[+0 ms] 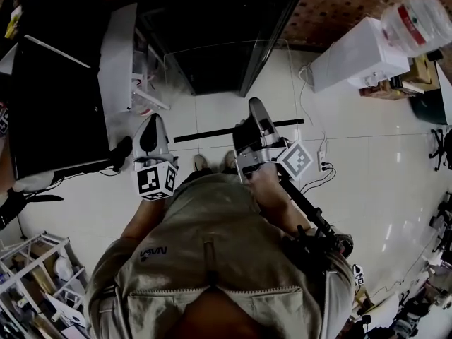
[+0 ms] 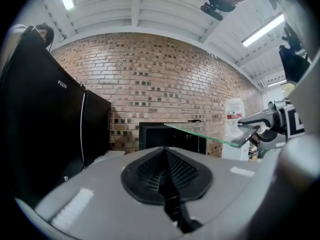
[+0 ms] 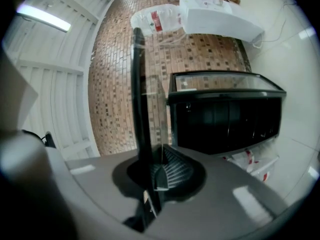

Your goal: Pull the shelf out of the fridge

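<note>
Glass shelf (image 3: 138,84): clamped at its edge in right gripper (image 3: 152,176), seemingly clear of fridge (image 3: 225,119). Left gripper (image 2: 165,176): closed, empty. Handling: hold level, support underneath, avoid knocks.

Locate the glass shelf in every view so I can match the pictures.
Head view: glass shelf at centre, level before the black fridge, its dark front strip in the right tool.
Left gripper view: right of centre, a thin green-edged pane.
Right gripper view: edge-on, upright, centre-left, between the jaws.
Shared landmark: the black fridge.
</note>
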The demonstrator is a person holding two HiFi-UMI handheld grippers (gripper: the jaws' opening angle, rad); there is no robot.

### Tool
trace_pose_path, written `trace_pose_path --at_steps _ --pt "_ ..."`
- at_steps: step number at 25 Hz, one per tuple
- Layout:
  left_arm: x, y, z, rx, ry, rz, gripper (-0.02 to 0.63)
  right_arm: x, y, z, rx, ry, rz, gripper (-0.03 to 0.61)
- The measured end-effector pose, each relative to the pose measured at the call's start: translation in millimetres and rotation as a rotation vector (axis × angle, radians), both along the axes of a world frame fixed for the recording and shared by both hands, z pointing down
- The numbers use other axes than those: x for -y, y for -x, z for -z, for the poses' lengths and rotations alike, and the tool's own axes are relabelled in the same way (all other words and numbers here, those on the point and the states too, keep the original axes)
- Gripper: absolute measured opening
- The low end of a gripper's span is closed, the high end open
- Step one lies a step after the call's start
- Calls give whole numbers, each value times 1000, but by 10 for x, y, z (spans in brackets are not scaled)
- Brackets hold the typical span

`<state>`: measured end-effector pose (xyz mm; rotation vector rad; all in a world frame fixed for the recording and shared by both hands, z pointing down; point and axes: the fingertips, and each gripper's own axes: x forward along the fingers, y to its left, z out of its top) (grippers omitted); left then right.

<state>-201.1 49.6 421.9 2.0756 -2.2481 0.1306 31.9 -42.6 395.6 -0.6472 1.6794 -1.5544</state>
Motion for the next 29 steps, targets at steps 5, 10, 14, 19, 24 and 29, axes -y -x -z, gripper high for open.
trace_pose_path --at_steps 5,10,14,19,24,29 --pt "2 122 147 4 -25 -22 6 -56 82 -60 3 25 -23 15" --pt "23 158 108 6 -24 -55 6 -120 141 -79 -17 27 -47 15" --pt "18 157 68 -5 -19 -76 6 -200 147 -50 -24 23 -56 15" --pt "42 168 66 -9 -24 -87 6 -244 139 -59 -25 25 -61 15" --pt "55 170 66 -13 -21 -90 6 -234 161 -57 -16 24 -61 14" --pt "39 174 59 -18 -20 -79 6 -230 157 -31 -11 15 -52 14"
